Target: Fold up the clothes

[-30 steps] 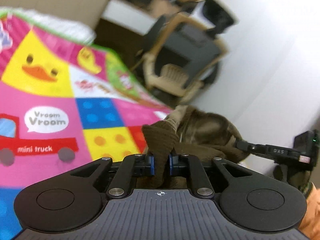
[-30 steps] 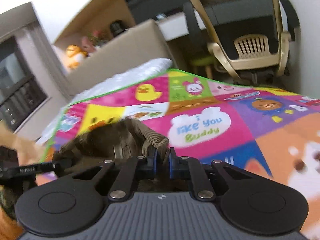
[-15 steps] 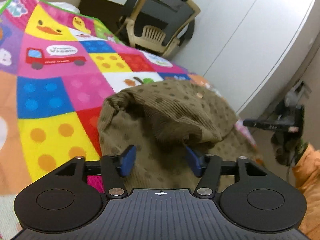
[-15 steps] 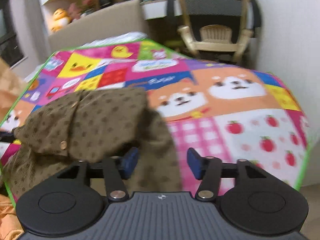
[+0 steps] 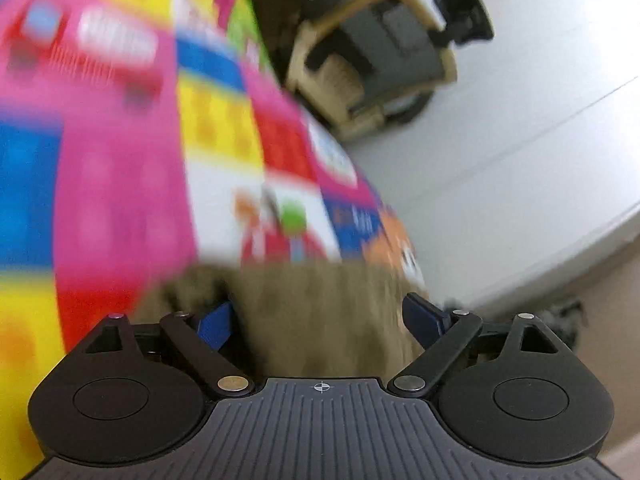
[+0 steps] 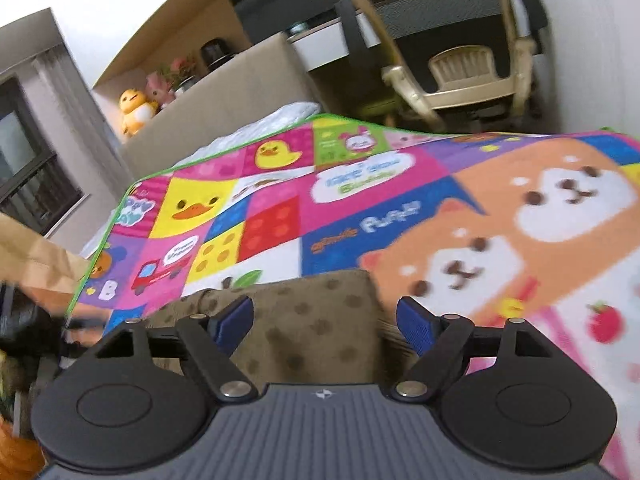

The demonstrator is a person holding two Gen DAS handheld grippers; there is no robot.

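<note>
Both your jaws stand wide, gripping nothing: left gripper (image 5: 316, 320), right gripper (image 6: 325, 322). The olive-brown dotted corduroy garment (image 6: 304, 320) lies near you on the bright cartoon-patchwork play mat (image 6: 360, 208), with a straight far edge; fold count unreadable, left view blurred. Mat is bare beyond; its right edge drops off.
</note>
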